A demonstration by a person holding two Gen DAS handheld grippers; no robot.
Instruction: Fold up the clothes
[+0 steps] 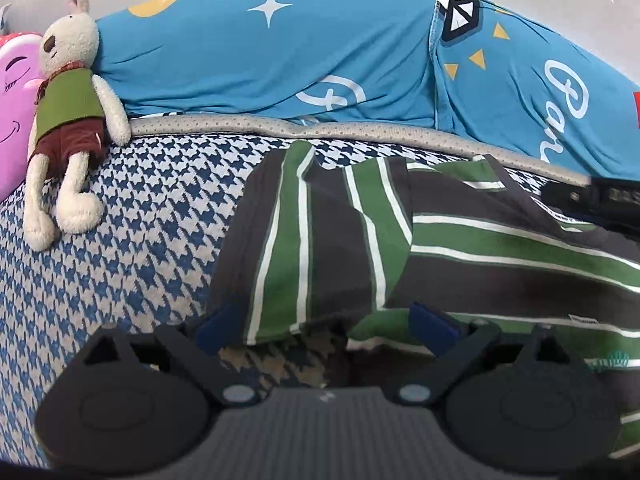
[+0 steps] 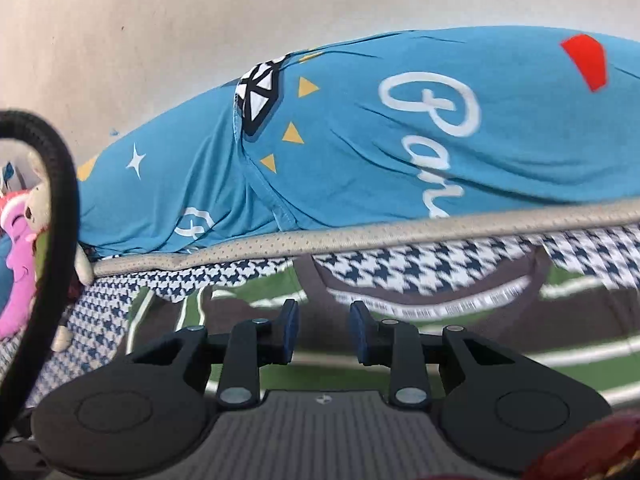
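Note:
A T-shirt (image 1: 460,240) striped in dark grey, green and white lies on the houndstooth bed cover (image 1: 140,240). Its left sleeve (image 1: 296,240) is folded inward over the body. My left gripper (image 1: 326,322) stands open at the near edge of that fold, blue pads (image 1: 216,324) spread wide, with the cloth edge loose between them. My right gripper (image 2: 325,330) hovers low over the shirt (image 2: 480,364) just short of the collar (image 2: 420,300), its pads (image 2: 290,328) a small gap apart and nothing between them. In the left wrist view the right gripper's black body (image 1: 592,196) shows near the collar.
A blue printed quilt (image 1: 280,52) is bunched along the wall behind a grey mattress edge (image 1: 360,128). A plush rabbit (image 1: 68,120) and a pink cushion (image 1: 12,92) sit at the far left. A black cable (image 2: 52,220) loops at the left of the right wrist view.

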